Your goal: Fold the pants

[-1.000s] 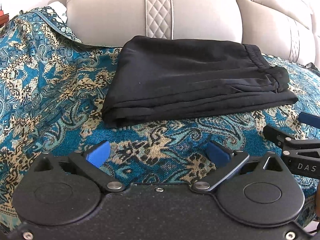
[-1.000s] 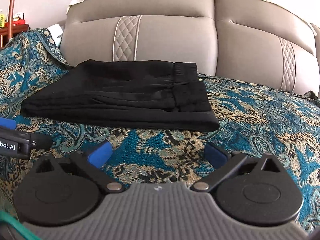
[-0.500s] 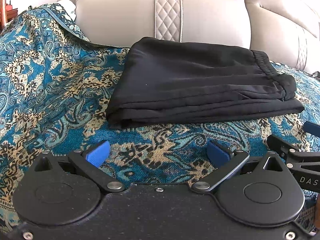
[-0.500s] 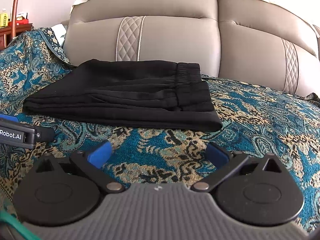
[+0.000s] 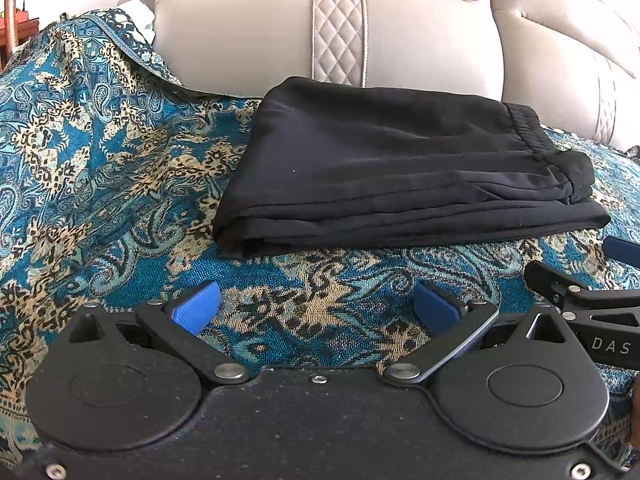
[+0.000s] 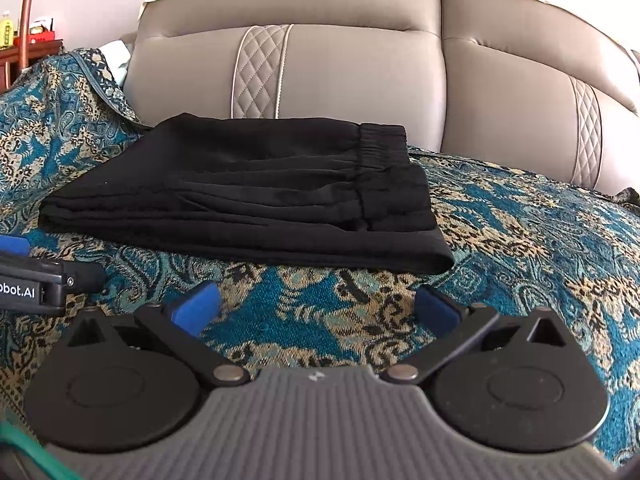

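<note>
The black pants (image 5: 400,172) lie folded in a flat rectangle on the patterned blue cover (image 5: 100,168), waistband to the right. They also show in the right wrist view (image 6: 248,196). My left gripper (image 5: 316,306) is open and empty, a little in front of the pants' near edge. My right gripper (image 6: 316,306) is open and empty too, in front of the pants' near right corner. Neither touches the cloth. The right gripper's finger shows at the right edge of the left wrist view (image 5: 580,300).
A beige padded sofa back (image 6: 340,68) rises right behind the pants. The patterned cover (image 6: 540,240) spreads to the right and climbs over the left arm. A wooden shelf (image 6: 28,52) stands far left.
Both grippers have drawn back a little from the pants and lifted slightly. The pants have not moved. Both stay open.
</note>
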A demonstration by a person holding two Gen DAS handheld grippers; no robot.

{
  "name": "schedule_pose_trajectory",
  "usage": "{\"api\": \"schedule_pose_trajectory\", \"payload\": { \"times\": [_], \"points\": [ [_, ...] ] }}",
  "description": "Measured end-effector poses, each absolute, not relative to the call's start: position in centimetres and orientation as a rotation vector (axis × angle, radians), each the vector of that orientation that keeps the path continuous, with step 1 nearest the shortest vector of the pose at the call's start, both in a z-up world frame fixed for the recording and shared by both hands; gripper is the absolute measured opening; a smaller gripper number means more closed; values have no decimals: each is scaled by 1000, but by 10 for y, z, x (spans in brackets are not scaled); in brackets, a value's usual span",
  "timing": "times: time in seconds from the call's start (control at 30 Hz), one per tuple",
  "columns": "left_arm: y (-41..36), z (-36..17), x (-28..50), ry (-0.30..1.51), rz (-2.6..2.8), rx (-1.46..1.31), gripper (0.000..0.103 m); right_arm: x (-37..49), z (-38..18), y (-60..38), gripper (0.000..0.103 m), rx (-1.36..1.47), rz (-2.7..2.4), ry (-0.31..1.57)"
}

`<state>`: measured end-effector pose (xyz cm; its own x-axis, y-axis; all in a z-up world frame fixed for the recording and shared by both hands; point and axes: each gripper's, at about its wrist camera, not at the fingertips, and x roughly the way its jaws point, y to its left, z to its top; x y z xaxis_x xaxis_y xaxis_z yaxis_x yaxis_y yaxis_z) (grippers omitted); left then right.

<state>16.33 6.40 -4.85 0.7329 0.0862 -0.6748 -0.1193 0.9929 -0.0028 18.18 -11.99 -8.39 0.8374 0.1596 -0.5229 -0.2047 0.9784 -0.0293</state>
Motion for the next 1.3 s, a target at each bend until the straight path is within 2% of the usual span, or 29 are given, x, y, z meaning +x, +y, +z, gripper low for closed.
{"api": "schedule_pose_trajectory", "payload": {
  "times": [1.3],
  "points": [
    [64,-48,163,730,118,-49,103,178,-86,-122,103,-80,200,525]
  ]
}}
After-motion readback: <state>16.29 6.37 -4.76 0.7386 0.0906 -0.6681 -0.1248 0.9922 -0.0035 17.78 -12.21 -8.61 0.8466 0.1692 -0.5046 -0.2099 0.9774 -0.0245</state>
